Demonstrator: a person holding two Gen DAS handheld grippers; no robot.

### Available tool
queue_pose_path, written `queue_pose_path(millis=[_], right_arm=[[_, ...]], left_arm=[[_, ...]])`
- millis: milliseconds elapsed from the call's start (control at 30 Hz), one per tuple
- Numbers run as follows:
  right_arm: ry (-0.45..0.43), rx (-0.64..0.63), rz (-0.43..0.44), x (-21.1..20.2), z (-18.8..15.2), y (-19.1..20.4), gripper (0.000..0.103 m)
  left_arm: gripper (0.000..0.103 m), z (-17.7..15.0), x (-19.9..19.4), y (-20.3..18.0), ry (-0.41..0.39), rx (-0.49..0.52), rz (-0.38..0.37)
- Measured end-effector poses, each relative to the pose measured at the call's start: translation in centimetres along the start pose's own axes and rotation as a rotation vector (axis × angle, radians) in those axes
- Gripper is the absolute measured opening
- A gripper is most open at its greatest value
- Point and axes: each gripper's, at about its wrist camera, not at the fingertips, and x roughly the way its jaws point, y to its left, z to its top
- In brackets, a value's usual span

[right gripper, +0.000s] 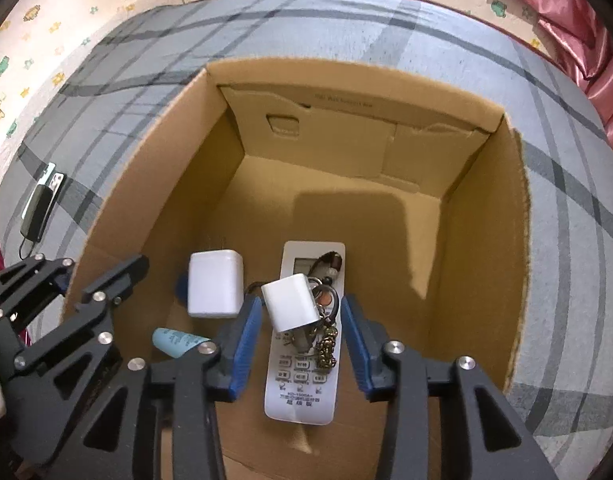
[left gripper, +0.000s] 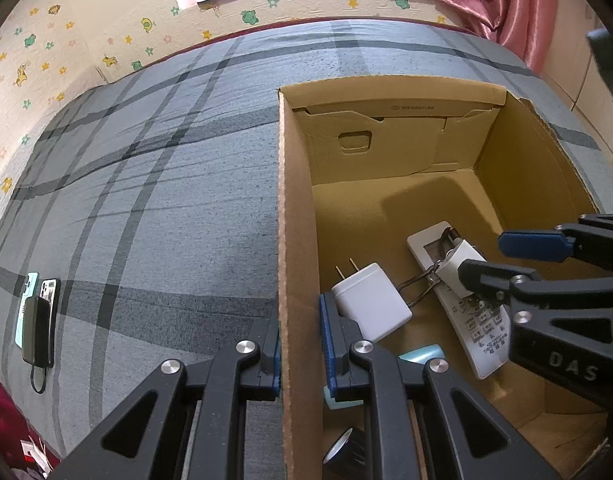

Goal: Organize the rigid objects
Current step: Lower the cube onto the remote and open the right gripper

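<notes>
Two hand-held grippers work at one cardboard box on a plaid-covered bed. The left hand-held gripper is pinching the box's left wall, one pad outside, one inside. The right hand-held gripper stands spread, touching nothing; between and just beyond its blue pads a small white keyring block lies tilted atop a white remote on the box floor. A white charger lies just left of it.
</notes>
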Motion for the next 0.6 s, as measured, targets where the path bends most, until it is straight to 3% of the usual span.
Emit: queue_pose_path(millis=[600], right_arm=[[-0.149, 0.061, -0.036, -8.1, -1.5, -1.6, 0.048]], left_arm=[[0.016, 0.1, -0.1, -0.2, 0.003, 0.008, 0.009]])
